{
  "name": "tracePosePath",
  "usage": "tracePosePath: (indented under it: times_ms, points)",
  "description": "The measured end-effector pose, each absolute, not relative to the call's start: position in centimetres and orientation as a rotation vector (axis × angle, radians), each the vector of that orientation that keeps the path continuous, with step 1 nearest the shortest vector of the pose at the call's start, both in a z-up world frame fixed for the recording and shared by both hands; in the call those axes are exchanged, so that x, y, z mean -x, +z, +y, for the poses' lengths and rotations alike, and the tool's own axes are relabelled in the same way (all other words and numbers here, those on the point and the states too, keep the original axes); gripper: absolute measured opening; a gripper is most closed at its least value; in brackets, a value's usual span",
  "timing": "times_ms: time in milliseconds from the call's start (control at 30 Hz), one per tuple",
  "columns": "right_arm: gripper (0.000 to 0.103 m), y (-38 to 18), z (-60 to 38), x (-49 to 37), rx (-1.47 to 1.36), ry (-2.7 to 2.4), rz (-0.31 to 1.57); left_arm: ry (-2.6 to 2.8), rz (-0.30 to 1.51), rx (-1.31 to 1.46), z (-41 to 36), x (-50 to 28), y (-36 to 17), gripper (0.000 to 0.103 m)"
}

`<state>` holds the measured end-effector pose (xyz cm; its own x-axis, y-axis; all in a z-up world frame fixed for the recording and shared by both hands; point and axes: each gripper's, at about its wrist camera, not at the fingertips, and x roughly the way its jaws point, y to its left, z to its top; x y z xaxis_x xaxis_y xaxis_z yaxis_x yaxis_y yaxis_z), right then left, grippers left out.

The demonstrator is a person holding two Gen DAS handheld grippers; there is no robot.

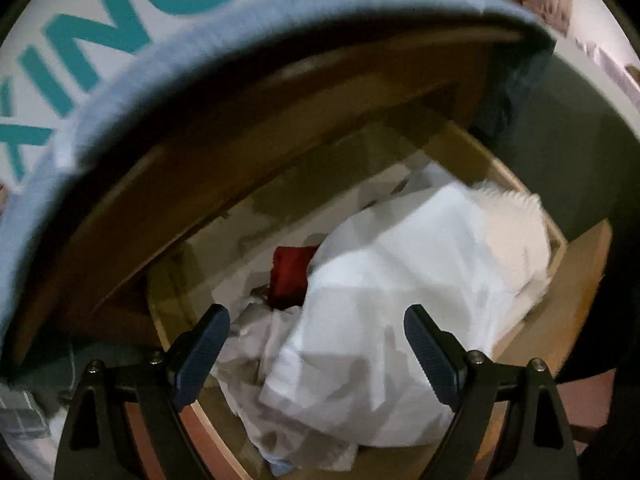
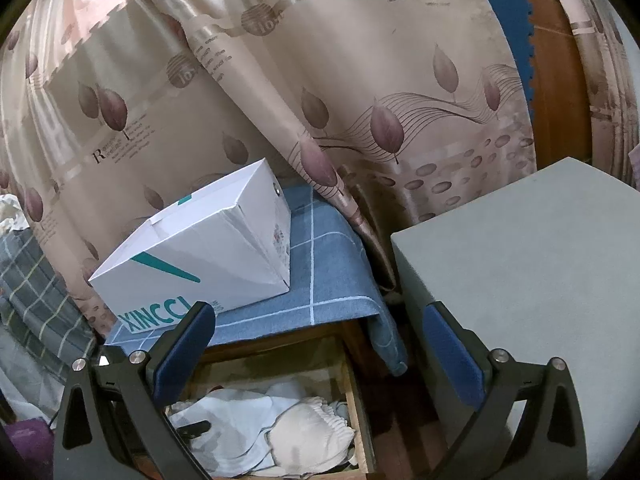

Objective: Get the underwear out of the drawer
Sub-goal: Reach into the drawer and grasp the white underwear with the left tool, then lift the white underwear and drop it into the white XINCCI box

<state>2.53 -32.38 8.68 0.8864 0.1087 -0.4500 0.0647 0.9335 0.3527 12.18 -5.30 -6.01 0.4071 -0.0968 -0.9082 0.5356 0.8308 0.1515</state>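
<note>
The drawer is pulled out so I can reach in. My left gripper hangs over the white underwear — jaws wide, empty. My right gripper waits higher — wide too.

One drawer, one box, two tools (both empty).

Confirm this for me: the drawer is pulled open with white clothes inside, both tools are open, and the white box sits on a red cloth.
One thing is wrong: the cloth under the white box is blue, not red, as the right wrist view shows. The rest stands: the drawer is open with white clothes inside, and the left tool and right tool are open.
</note>
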Motion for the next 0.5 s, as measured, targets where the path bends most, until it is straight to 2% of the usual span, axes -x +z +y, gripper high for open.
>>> tracePosePath:
  times_ms: [167,200,233,267,333,500]
  points:
    - [0.103,8.6,-32.6,-2.6,-0.372,0.027,0.489,-0.427,1.081,-0.547,-6.7,-12.2,-7.4,0.090]
    - [0.103,8.6,-32.6,-2.6,-0.374,0.027,0.491,-0.435,1.083,-0.555,-7.1,-12.0,-7.5,0.073]
    - [0.103,8.6,-32.6,-2.6,-0.375,0.028,0.493,-0.440,1.096,-0.561,-7.3,-11.9,-7.8,0.051]
    - [0.103,8.6,-32.7,-2.6,-0.375,0.028,0.492,-0.455,1.149,-0.559,-7.4,-11.9,-8.4,0.019]
    - [0.103,8.5,-32.6,-2.7,-0.380,0.030,0.495,-0.451,1.170,-0.515,-7.3,-11.6,-8.6,0.013]
    - [0.103,8.3,-32.5,-2.7,-0.378,0.038,0.501,-0.462,1.129,-0.311,-6.0,-10.1,-5.2,0.011]
